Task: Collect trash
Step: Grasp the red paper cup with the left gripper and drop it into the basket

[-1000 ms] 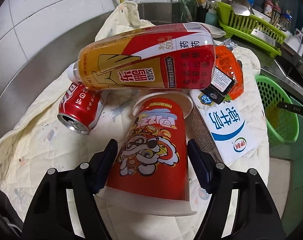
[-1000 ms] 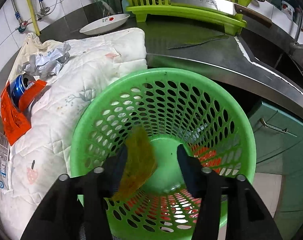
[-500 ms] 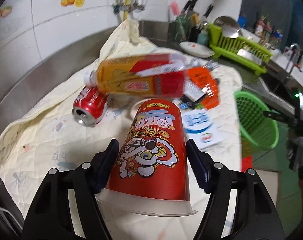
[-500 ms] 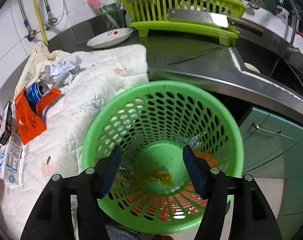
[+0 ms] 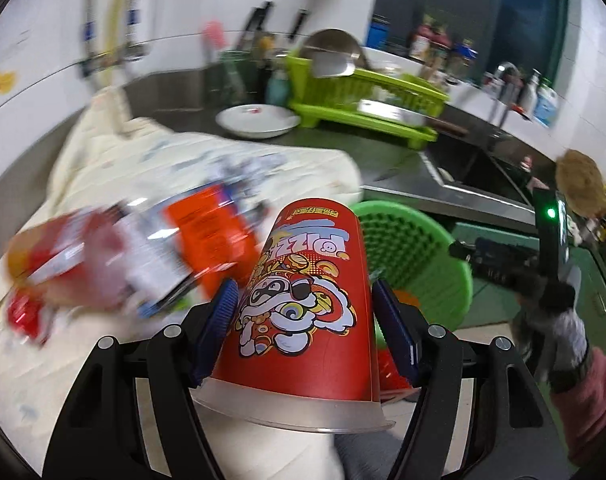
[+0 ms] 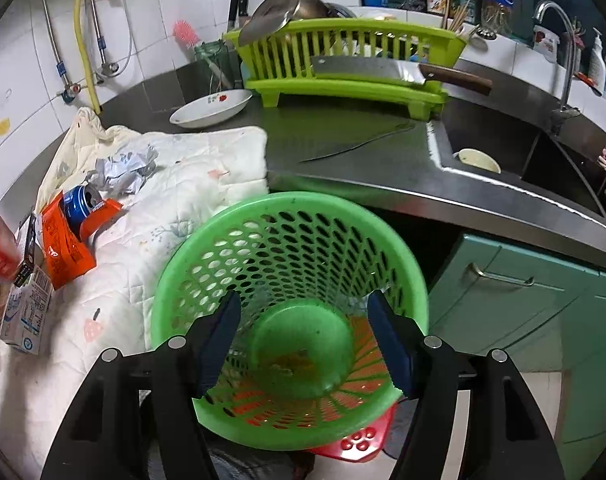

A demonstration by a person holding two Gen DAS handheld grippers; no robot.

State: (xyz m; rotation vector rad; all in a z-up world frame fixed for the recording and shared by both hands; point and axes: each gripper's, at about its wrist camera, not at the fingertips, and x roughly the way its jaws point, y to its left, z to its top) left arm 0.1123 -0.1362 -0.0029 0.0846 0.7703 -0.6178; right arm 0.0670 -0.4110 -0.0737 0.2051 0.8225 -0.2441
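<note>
My left gripper (image 5: 303, 292) is shut on a red paper cup (image 5: 307, 300) with a cartoon print, held mouth toward the camera above the quilted cloth (image 5: 143, 168). Just right of the cup is the green perforated basket (image 5: 423, 256). My right gripper (image 6: 303, 312) hovers over the basket (image 6: 291, 204); its jaws are opening with nothing between them. A yellowish scrap (image 6: 295, 362) lies on the basket floor. On the cloth (image 6: 207, 160) lie a blue can (image 6: 77, 208), an orange wrapper (image 6: 63, 252), crumpled foil (image 6: 123, 172) and a milk carton (image 6: 27, 312).
A lime dish rack (image 6: 343, 60) with a cleaver (image 6: 367, 70) stands behind, with a white plate (image 6: 211, 108) beside it and a sink (image 6: 503, 160) to the right. Teal cabinets (image 6: 523, 300) are below the counter edge. A gloved hand (image 5: 559, 320) holds the right gripper.
The left gripper lifted the red cup off the cloth and swung right toward the basket. The right gripper let the yellowish scrap drop into the basket, widened its jaws and rose.
</note>
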